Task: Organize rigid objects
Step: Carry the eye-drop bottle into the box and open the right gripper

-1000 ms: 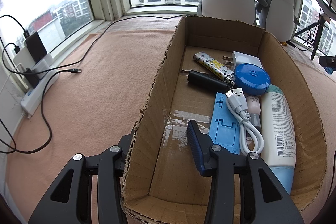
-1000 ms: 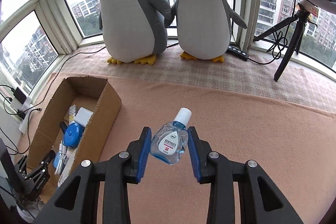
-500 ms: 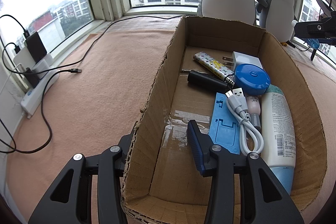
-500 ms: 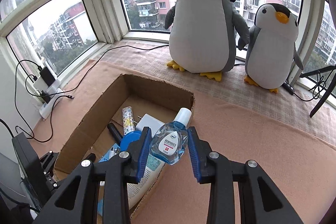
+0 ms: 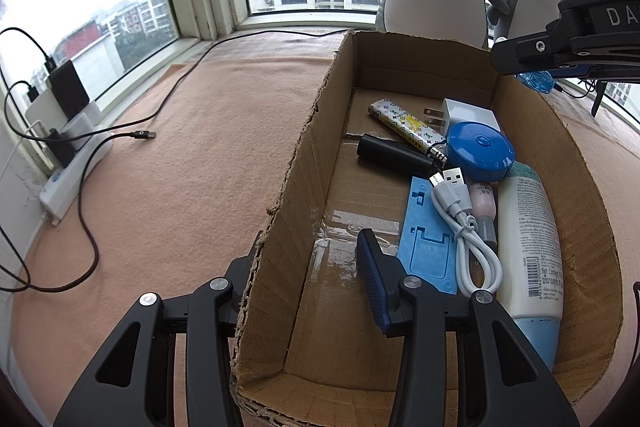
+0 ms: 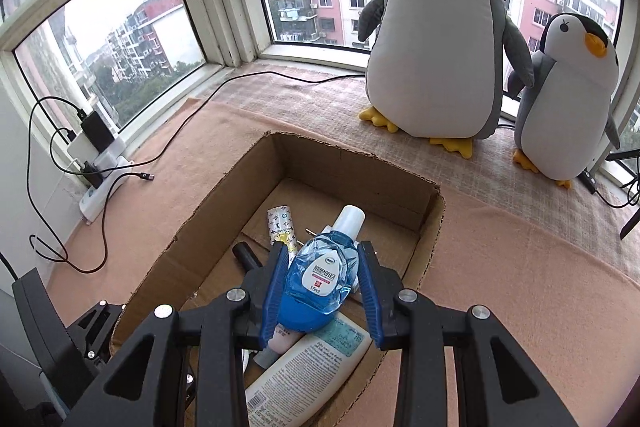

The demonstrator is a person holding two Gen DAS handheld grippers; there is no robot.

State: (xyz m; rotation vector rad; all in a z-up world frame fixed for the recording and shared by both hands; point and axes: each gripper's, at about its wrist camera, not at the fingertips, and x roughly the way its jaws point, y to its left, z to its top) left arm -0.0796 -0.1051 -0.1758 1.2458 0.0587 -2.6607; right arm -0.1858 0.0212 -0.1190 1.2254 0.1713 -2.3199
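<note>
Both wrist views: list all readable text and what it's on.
"15ml": label of the blue drop bottle in the right gripper; Chinese characters above it unclear.
"DA", cut off: right gripper body.
"Net Content": white lotion bottle; barcode digits and fine print too small.
Patterned tube: monograms unreadable.

**Blanket-covered ledge and what sits on it**

Peach blanket (image 5: 192, 163) covers the ledge. On it: open cardboard box (image 5: 304, 163), loose black cable (image 5: 120, 135) with plug end bare, white power strip (image 5: 76, 171) at left edge. Farther back, checked mat (image 6: 320, 95); two plush penguins (image 6: 436, 27) stand on it, by the window.
</note>
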